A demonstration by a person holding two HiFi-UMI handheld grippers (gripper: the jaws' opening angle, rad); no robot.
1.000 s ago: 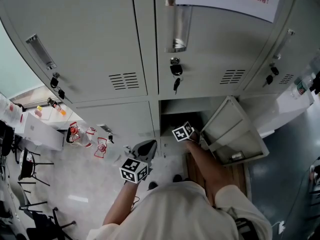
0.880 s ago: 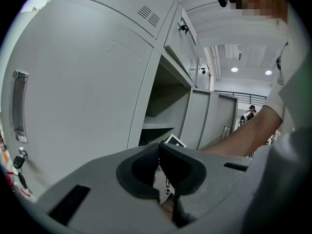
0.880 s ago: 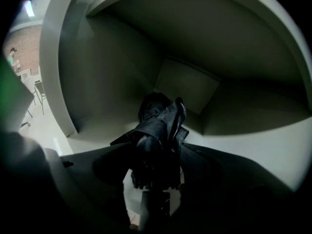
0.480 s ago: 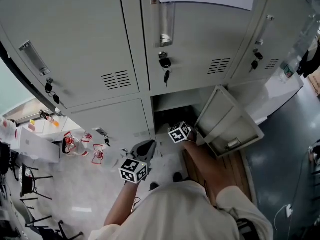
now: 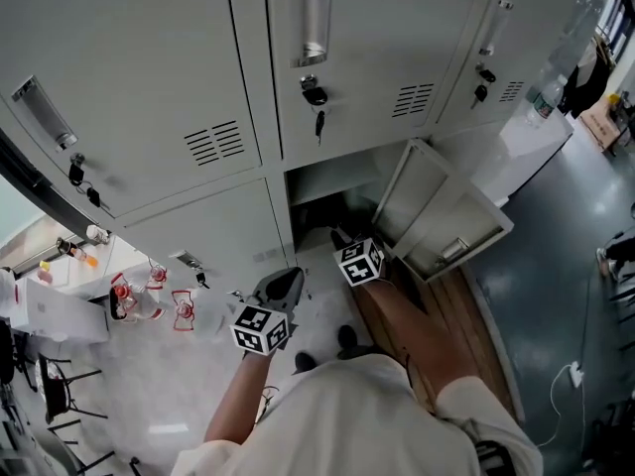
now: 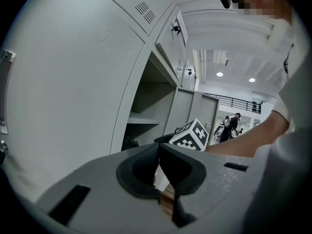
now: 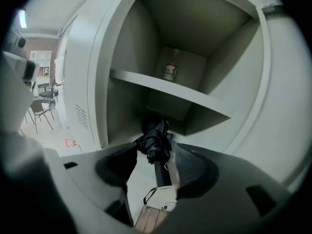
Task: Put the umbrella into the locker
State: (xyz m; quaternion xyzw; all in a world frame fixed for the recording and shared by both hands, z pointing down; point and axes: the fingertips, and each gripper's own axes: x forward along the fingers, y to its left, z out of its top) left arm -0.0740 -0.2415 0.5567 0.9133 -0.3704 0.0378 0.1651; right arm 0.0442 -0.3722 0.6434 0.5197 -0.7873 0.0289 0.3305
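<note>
A folded black umbrella (image 7: 156, 141) lies in the lower compartment of the open locker (image 7: 146, 57), under its shelf (image 7: 165, 94), with the handle (image 7: 163, 175) pointing out at me. My right gripper (image 7: 155, 168) hangs just outside the opening. Its jaws are closing and stand apart on either side of the handle, with no pad pressing on it. In the head view the right gripper (image 5: 349, 246) is in front of the open locker (image 5: 332, 181). The left gripper (image 5: 281, 288) hangs lower left by the closed doors. The left gripper (image 6: 158, 152) is shut and holds nothing.
The locker door (image 5: 437, 211) stands swung out to the right. A small can (image 7: 169, 72) sits on the upper shelf. Keys (image 5: 317, 117) hang from the closed lockers above. A wooden floor strip (image 5: 451, 310) runs below the door. Red markings (image 5: 149, 296) and chairs (image 5: 55, 395) are at the left.
My right gripper has drawn back and up from the locker opening, leaving the umbrella inside. The left gripper has stayed about where it was. The head view has tilted.
</note>
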